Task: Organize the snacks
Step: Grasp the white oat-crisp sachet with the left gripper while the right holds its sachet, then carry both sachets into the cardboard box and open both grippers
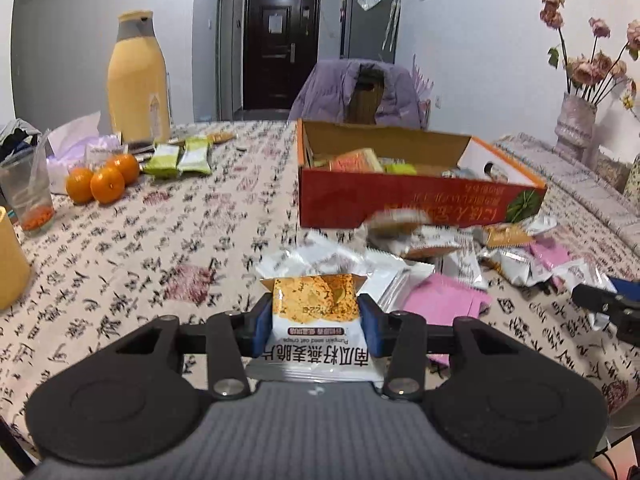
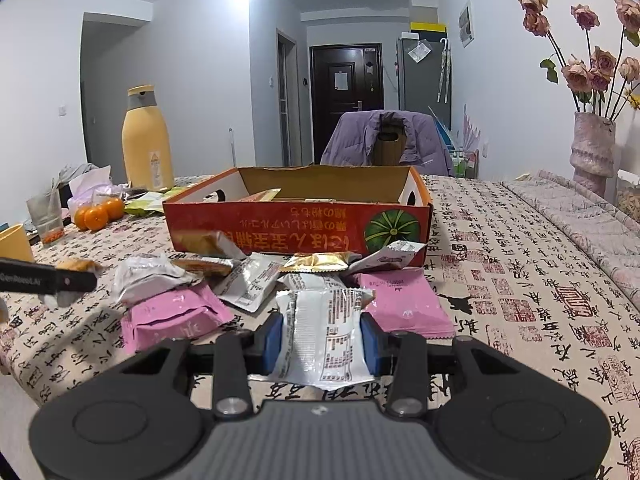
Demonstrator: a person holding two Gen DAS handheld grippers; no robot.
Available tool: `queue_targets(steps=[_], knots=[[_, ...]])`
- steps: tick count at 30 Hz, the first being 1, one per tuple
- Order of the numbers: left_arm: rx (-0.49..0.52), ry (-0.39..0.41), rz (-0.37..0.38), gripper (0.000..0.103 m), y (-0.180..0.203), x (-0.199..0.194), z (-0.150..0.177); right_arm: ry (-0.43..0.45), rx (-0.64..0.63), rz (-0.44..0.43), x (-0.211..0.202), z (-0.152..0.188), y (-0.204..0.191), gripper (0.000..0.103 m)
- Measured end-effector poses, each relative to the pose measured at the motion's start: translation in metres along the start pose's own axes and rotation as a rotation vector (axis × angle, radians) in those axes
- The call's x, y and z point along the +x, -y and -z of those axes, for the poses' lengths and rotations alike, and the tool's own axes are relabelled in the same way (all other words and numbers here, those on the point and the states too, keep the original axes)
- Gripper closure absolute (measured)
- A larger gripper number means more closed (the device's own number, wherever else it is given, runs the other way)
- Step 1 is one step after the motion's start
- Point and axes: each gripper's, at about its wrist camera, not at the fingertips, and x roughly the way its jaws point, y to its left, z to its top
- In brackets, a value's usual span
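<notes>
My left gripper (image 1: 316, 322) is shut on a pumpkin seed oat crisp packet (image 1: 316, 312), white with an orange picture, held above the table. My right gripper (image 2: 322, 336) is shut on a silver-white snack packet (image 2: 324, 336) with its printed back up. An open red cardboard box (image 1: 400, 200) holding several snacks stands ahead; it also shows in the right wrist view (image 2: 300, 226). A pile of loose packets, pink (image 2: 404, 304), silver (image 2: 252, 284) and gold (image 2: 320, 262), lies in front of the box. The left gripper's side shows at the far left of the right wrist view (image 2: 48, 278).
Left of the box stand a yellow thermos (image 1: 138, 80), three tangerines (image 1: 102, 180), green snack packets (image 1: 178, 158) and a plastic cup (image 1: 28, 196). A yellow cup (image 1: 10, 264) is at the left edge. A vase of dried roses (image 2: 592, 152) is at the right. A chair with a purple jacket (image 2: 388, 144) stands behind the table.
</notes>
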Motion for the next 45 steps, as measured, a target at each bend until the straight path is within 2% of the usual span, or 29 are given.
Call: queue_targets(steps=[16,31,38,45], knots=[[0.025,0.090,0.047,0.058,0.022,0.001,-0.031,0.048,-0.011,0.000,0.010,-0.018,-0.001,0.063],[0.061,0.152,0.057,0.058,0.051,0.043,-0.099,0.172,-0.065,-0.007,0.052,-0.093,-0.001,0.063],[0.088,0.130,0.028,0.058,0.065,0.080,-0.133,0.131,-0.079,-0.014,0.096,-0.126,0.003,0.063],[0.089,0.068,-0.016,0.058,0.069,0.127,-0.159,0.052,-0.074,0.026,0.149,-0.148,0.008,0.063]])
